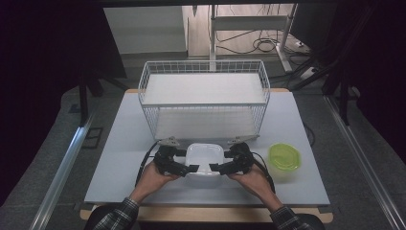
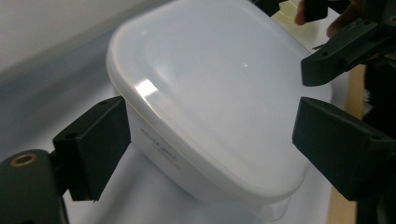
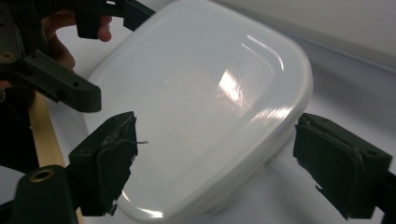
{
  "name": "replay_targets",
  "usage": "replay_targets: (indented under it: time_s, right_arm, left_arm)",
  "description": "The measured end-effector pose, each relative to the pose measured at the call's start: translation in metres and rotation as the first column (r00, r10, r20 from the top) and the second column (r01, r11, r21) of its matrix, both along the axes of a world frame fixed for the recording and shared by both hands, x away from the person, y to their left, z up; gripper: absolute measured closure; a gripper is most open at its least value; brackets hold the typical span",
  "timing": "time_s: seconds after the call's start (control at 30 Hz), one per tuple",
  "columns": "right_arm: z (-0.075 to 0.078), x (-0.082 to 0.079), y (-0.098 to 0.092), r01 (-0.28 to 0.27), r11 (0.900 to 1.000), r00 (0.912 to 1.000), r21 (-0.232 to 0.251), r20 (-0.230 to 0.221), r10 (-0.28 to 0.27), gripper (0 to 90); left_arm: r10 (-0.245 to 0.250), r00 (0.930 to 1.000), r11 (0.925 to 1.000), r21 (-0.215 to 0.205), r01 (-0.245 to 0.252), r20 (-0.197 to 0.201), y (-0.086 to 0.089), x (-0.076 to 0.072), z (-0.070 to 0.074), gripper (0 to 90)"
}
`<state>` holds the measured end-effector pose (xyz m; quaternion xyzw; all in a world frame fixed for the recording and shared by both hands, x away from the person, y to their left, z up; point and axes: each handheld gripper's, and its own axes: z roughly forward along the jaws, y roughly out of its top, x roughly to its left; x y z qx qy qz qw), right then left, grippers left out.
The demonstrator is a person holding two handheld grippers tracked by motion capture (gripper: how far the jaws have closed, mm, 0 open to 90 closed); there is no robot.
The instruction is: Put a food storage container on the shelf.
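A white lidded plastic container (image 1: 205, 160) sits near the front middle of the table. My left gripper (image 1: 189, 170) is at its left front corner and my right gripper (image 1: 215, 168) at its right front corner, each held in a hand. In the left gripper view the container (image 2: 210, 93) lies between the two spread black jaws of the left gripper (image 2: 210, 140), with gaps on both sides. In the right gripper view the container (image 3: 201, 107) likewise lies between the jaws of the right gripper (image 3: 219, 163); one pad is close to the rim and the other stands apart.
A white wire basket (image 1: 203, 63) stands behind the container at the middle of the table (image 1: 119, 158). A round container with a green lid (image 1: 284, 158) sits to the right of the right hand. The table's wooden front edge runs just below the hands.
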<state>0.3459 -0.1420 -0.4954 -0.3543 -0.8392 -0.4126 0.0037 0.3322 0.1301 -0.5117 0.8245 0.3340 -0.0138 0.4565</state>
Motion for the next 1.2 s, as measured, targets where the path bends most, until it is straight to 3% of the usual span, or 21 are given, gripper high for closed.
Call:
replay_targets:
  time_s: [0.1, 0.13, 0.17, 0.2, 0.23, 0.33, 0.37, 0.47, 0.6, 0.77, 0.8, 1.07, 1.2]
  right_arm:
    - [0.002, -0.003, 0.001, 0.012, 1.000, 0.9994, -0.017, -0.031, -0.012, 16.6]
    - [0.006, -0.006, 0.000, 0.020, 0.999, 0.9992, -0.029, -0.033, -0.021, 22.5]
    - [0.006, -0.006, 0.000, 0.020, 0.999, 0.9992, -0.029, -0.033, -0.021, 22.5]
    - [0.009, -0.009, -0.003, 0.041, 0.999, 0.9981, -0.029, -0.045, -0.042, 31.7]
    - [0.009, -0.009, -0.003, 0.041, 0.999, 0.9981, -0.029, -0.045, -0.042, 31.7]
    - [0.016, -0.011, -0.010, 0.089, 0.996, 0.9947, -0.017, -0.051, -0.090, 51.2]
    - [0.017, -0.011, -0.013, 0.108, 0.994, 0.9913, 0.002, -0.076, -0.107, 57.0]
    - [0.018, -0.012, -0.017, 0.128, 0.991, 0.9872, 0.028, -0.099, -0.125, 62.5]
    - [0.023, -0.014, -0.020, 0.164, 0.986, 0.9852, 0.035, -0.055, -0.162, 69.6]
    - [0.024, -0.013, -0.024, 0.208, 0.977, 0.9781, 0.056, -0.026, -0.207, 76.9]
    - [0.025, -0.015, -0.023, 0.207, 0.977, 0.9781, 0.042, 0.009, -0.208, 77.0]
    - [0.030, -0.022, -0.017, 0.195, 0.980, 0.9756, 0.025, 0.097, -0.197, 77.7]
    - [0.032, -0.022, -0.018, 0.196, 0.979, 0.9750, 0.051, 0.098, -0.200, 77.8]
  left_arm:
    - [0.008, 0.9999, 0.9999, 0.015, -0.007, -0.013, 0.000, -0.006, 0.002, 12.1]
    - [0.018, 0.9997, 0.9994, 0.029, -0.018, -0.016, 0.002, -0.010, 0.005, 17.6]
    - [0.018, 0.9997, 0.9994, 0.029, -0.018, -0.016, 0.002, -0.010, 0.005, 21.8]
    - [0.027, 0.9995, 0.9991, 0.032, -0.027, -0.015, 0.004, -0.012, 0.007, 27.0]
    - [0.037, 0.9993, 0.9988, 0.033, -0.036, -0.009, 0.006, -0.014, 0.009, 27.0]
    - [0.058, 0.9982, 0.9977, 0.037, -0.058, -0.014, 0.011, -0.017, 0.013, 40.2]
    - [0.064, 0.9978, 0.9973, 0.037, -0.063, -0.016, 0.012, -0.018, 0.014, 45.5]
    - [0.087, 0.9962, 0.9954, 0.040, -0.087, -0.003, 0.012, -0.022, 0.018, 50.8]
    - [0.128, 0.9914, 0.9909, 0.039, -0.129, 0.027, 0.011, -0.025, 0.022, 62.7]
    - [0.122, 0.9921, 0.9922, 0.020, -0.123, 0.026, 0.012, -0.028, 0.024, 77.0]
    - [0.137, 0.9903, 0.9901, 0.026, -0.138, 0.024, 0.012, -0.027, 0.023, 77.3]
    - [0.189, 0.9811, 0.9815, 0.024, -0.190, 0.041, 0.012, -0.025, 0.022, 78.6]
    - [0.213, 0.9748, 0.9769, -0.006, -0.213, 0.065, 0.014, -0.026, 0.029, 78.8]
